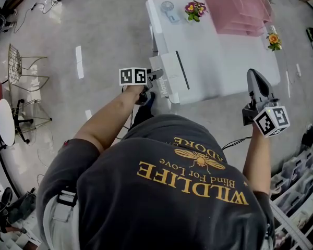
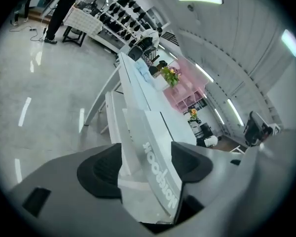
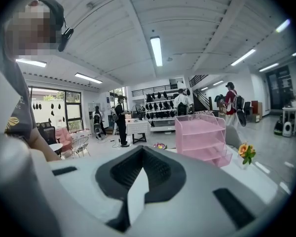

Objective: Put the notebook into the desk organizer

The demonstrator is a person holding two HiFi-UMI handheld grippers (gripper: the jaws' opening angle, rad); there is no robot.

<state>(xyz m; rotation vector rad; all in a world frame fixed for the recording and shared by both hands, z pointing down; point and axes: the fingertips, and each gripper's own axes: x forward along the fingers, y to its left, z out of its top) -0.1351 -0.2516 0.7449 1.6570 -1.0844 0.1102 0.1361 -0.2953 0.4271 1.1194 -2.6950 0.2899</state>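
A white notebook (image 1: 173,76) lies at the near left corner of the white table (image 1: 224,61), its left edge sticking out past the tabletop. My left gripper (image 1: 157,77) is shut on that edge. In the left gripper view the notebook (image 2: 148,147) fills the gap of the left gripper (image 2: 145,164), with both dark pads against it and its printed spine facing me. The pink desk organizer (image 1: 240,9) (image 2: 185,90) (image 3: 202,137) stands at the table's far side. My right gripper (image 1: 256,79) (image 3: 140,167) hovers over the table's near right corner, shut and holding nothing.
A pot of purple flowers (image 1: 195,9) and a small blue-white object (image 1: 168,10) sit at the far left of the table, an orange flower (image 1: 274,40) at the right edge. A wire chair (image 1: 21,66) and a round stool (image 1: 5,121) stand on the floor to the left. People stand in the background.
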